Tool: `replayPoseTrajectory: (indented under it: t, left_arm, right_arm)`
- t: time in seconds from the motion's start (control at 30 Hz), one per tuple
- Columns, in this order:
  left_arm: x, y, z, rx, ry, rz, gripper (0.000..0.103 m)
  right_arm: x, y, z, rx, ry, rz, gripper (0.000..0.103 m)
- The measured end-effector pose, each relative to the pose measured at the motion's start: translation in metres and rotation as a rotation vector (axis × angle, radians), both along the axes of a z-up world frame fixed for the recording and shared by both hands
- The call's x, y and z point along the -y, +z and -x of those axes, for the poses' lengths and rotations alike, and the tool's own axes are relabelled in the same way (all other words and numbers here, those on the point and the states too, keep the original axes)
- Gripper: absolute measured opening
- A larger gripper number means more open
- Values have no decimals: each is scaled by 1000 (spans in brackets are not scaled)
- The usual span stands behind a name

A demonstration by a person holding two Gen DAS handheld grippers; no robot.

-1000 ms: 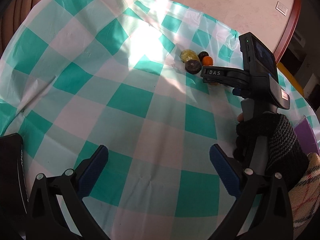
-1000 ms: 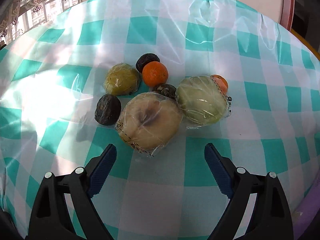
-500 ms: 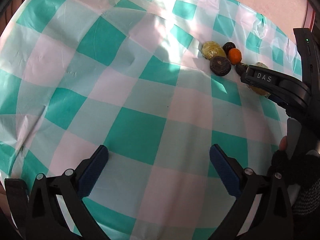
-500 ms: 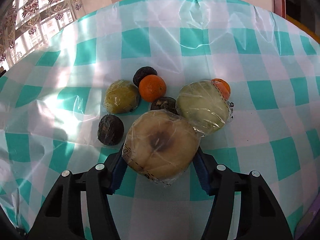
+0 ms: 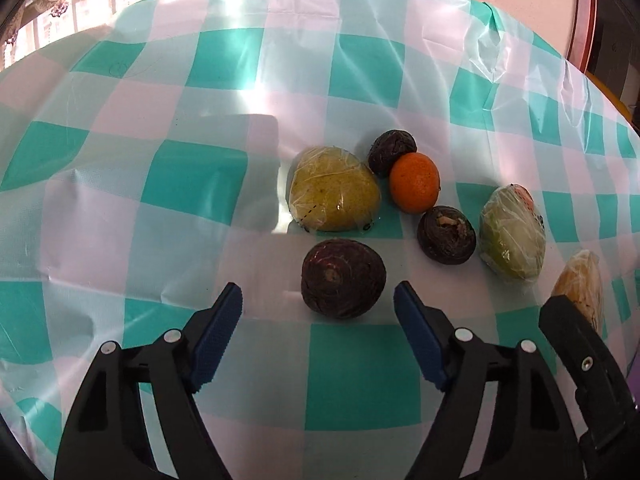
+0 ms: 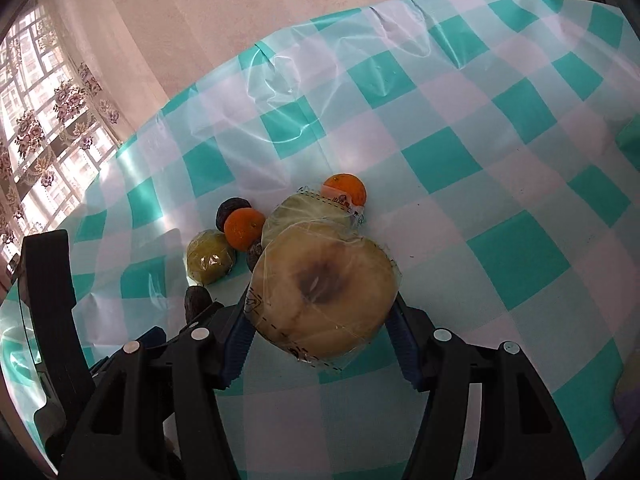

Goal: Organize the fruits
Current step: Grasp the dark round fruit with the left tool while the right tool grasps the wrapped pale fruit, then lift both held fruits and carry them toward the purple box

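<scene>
My left gripper (image 5: 318, 312), jaws closing, has the dark round fruit (image 5: 343, 278) just ahead between the tips, pads not yet touching (bare cloth to its left). My right gripper (image 6: 318, 328) clamps the wrapped pale fruit (image 6: 324, 292), beside the remaining cluster.

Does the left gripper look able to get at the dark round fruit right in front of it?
Probably yes: the dark fruit sits just ahead of the left gripper, its closing fingers not yet touching, nothing between.
</scene>
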State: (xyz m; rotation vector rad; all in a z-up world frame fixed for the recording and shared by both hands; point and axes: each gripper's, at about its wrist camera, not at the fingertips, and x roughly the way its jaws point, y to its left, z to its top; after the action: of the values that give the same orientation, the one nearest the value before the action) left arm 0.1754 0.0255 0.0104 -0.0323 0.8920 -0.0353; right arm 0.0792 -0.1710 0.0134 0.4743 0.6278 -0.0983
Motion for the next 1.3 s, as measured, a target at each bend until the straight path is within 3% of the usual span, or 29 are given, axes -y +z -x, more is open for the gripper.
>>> replayPoseTrajectory:
  t: [0.1, 0.13, 0.5, 1.0, 1.3]
  left_arm:
    - [-8, 2, -4, 16, 21, 52, 54]
    - [-9, 2, -3, 24, 16, 62, 38]
    - [-43, 21, 15, 160, 157, 157, 38]
    - [-81, 17, 197, 159, 263, 111, 38]
    - [-96, 6, 231, 150, 221, 144, 38]
  right_arm:
    - [-3, 1, -1, 5, 14, 8, 60]
    - [-2, 1, 0, 6, 10, 5, 60]
    - [-3, 0, -3, 1, 18, 1, 60]
    - [-9, 0, -3, 1, 107, -3, 60]
    - [-30, 3, 27, 21, 221, 33, 60]
